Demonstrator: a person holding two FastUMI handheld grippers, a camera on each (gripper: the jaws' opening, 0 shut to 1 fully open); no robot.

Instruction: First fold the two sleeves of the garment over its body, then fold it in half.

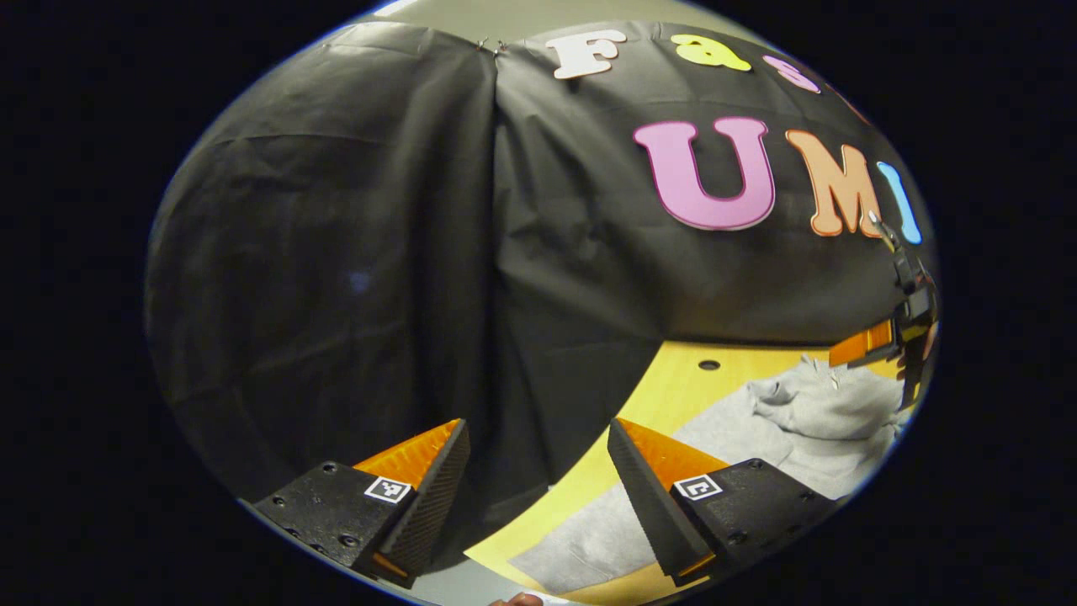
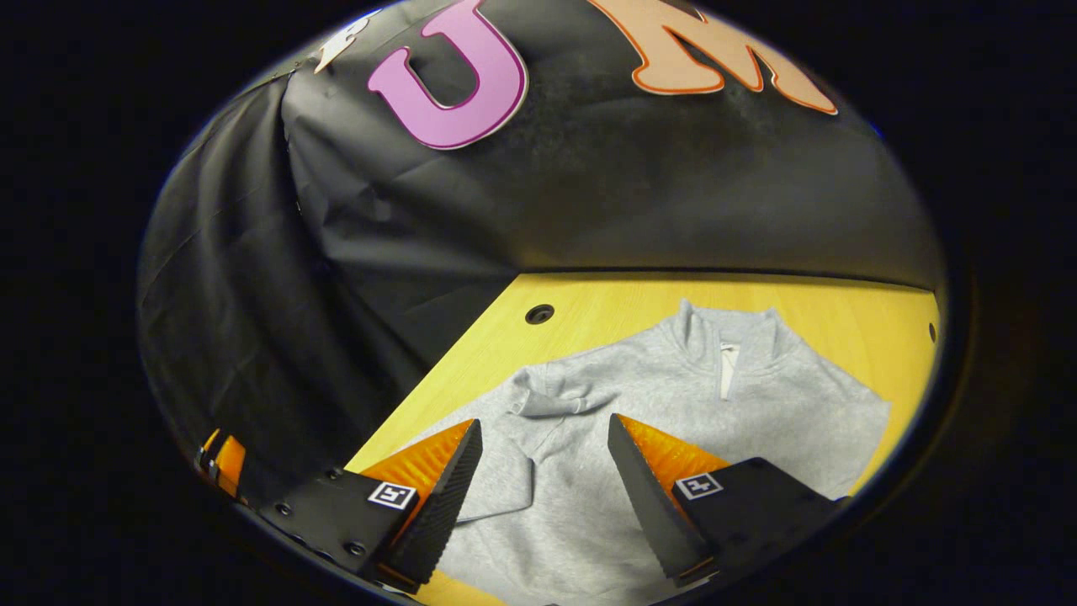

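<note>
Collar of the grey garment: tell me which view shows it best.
The right gripper view: the collar faces the camera, standing up with its short front opening plain on the garment, which lies flat on the table. The left gripper view catches the garment only obliquely at its edge, and the collar cannot be made out there.

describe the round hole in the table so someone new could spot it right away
Start at the yellow wooden table below the black cloth wall. A grey sweatshirt lies on it, collar toward the wall. The hole sits on bare wood beyond the sweatshirt's folded-in sleeve, near the wall: a small dark round opening.
</note>
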